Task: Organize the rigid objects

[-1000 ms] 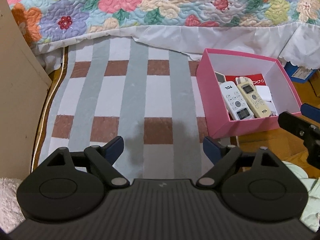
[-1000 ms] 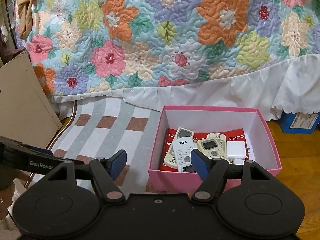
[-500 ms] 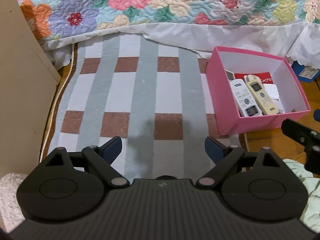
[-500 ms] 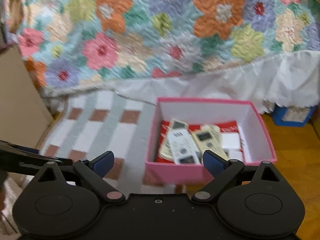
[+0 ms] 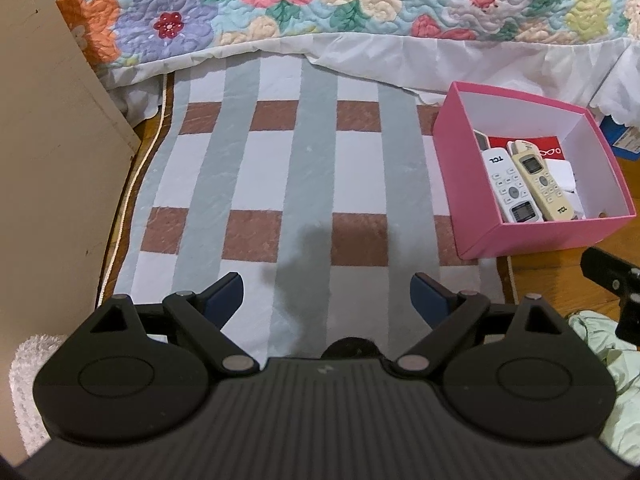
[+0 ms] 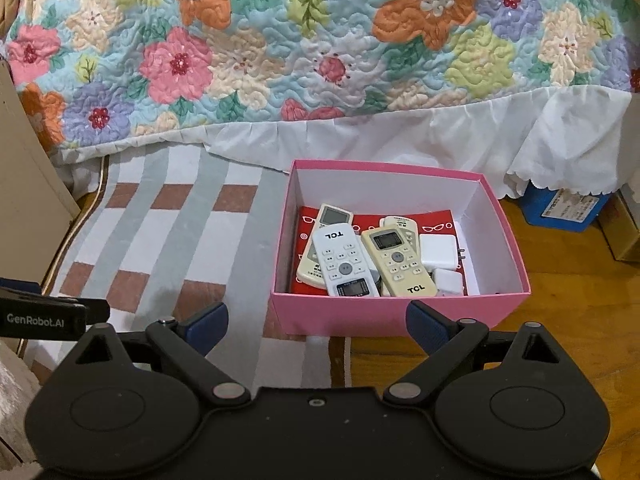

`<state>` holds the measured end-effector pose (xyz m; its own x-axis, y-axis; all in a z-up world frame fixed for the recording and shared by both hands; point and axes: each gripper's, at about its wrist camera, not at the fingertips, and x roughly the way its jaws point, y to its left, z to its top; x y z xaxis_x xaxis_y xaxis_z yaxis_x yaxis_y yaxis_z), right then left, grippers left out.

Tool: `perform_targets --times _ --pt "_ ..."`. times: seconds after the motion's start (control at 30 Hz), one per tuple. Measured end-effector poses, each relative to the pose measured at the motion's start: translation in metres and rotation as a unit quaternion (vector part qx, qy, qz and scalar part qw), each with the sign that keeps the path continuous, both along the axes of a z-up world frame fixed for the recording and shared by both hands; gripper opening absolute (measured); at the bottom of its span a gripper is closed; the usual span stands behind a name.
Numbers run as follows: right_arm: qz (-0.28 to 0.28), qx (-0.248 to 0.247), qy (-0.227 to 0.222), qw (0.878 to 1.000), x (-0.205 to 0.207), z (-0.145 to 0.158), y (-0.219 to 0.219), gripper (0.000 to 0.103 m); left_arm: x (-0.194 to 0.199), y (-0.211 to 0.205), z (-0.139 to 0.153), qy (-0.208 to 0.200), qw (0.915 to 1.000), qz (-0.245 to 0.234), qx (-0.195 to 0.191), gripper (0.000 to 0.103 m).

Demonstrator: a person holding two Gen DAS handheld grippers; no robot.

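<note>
Apparently the remotes [image 6: 346, 264] and chargers [image 6: 438, 250] are already lying inside the pink box [image 6: 400, 316], while the left gripper [image 5: 328, 294] and right gripper [image 6: 316, 320] are hovering spread and empty, nothing loose showing on the rug [image 5: 260, 168].

left tongs [image 5: 328, 294]: spread wide, nothing held | right tongs [image 6: 317, 322]: spread wide, nothing held

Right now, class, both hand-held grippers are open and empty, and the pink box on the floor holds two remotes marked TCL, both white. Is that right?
Not quite. Only one TCL remote in the pink box is white; the other is cream-yellow, as the right wrist view shows. Both hand-held grippers, left and right, are open and empty.
</note>
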<state>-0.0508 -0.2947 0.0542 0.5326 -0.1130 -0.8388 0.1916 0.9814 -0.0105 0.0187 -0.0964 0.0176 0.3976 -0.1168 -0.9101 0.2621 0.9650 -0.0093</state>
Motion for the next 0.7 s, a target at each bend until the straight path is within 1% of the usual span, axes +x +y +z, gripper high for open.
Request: perform_targets --times 0.13,0.23,0.37,0.5,0.6,0.7 --pt "0.000 -0.001 0.004 1.000 0.001 0.000 -0.001 0.098 -0.001 0.003 0.000 0.000 1.0000 0.003 0.002 0.091" --pt "-0.004 0.003 0.001 1.000 0.000 0.001 -0.005 0.097 -0.003 0.004 -0.001 -0.003 0.9999 0.006 0.015 0.091" --pt "-0.006 0.002 0.002 1.000 0.000 0.001 -0.004 0.097 -0.002 0.009 -0.002 0.006 0.9999 0.012 0.007 0.091" --pt "-0.006 0.001 0.002 1.000 0.000 -0.001 -0.004 0.097 -0.003 0.011 -0.005 0.011 0.9998 0.016 0.009 0.091" --pt "-0.001 0.010 -0.006 1.000 0.001 0.002 -0.002 0.097 -0.001 0.011 -0.008 0.018 0.9996 0.019 0.011 0.091" --pt "0.004 0.005 -0.012 1.000 0.001 0.004 0.003 0.097 -0.001 0.009 -0.011 0.022 0.9995 0.020 0.013 0.091"
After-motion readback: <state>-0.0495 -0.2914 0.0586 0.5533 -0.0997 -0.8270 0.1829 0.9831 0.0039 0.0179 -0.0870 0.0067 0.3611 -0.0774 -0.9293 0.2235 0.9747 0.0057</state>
